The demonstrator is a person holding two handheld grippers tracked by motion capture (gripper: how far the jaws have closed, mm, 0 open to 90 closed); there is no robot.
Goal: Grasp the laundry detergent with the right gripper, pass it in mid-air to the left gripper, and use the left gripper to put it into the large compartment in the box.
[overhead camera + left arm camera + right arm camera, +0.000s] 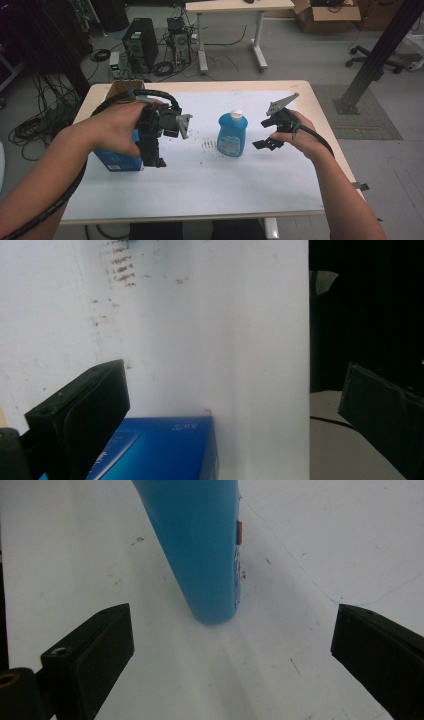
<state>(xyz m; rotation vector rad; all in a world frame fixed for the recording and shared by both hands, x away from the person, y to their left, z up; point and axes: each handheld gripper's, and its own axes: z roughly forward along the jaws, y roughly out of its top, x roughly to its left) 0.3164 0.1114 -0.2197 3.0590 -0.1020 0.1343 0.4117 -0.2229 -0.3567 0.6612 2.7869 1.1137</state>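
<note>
I hold my right gripper (pixel 266 144) near the right edge of the table (pixel 200 200), just beside the blue bottle (pixel 232 135). Its jaws stand wide apart and they hold nothing. In the right gripper view the bottle (pixel 200 545) stands upright on the white sheet, ahead of the two jaws and between their lines, but the jaws do not touch it. The bottle has a white cap (pixel 236 114) and a label on its front, and it stands a little right of the middle of the table, nearer to the far edge than to my edge.

My left gripper (pixel 152 150) is over the left part of the table and points down. Its jaws are also wide open and grip nothing. Just beside it, toward the left edge, stands a blue box (pixel 117 161); in the left gripper view the top of this box (pixel 165 450) lies below, beside the left jaw. I cannot tell if the jaw touches the box. Behind my left hand (pixel 117 127), at the far left corner, there is a brown cardboard box (pixel 120 87). Some small dark marks (pixel 207 144) are on the white sheet between the two grippers, just left of the bottle.
</note>
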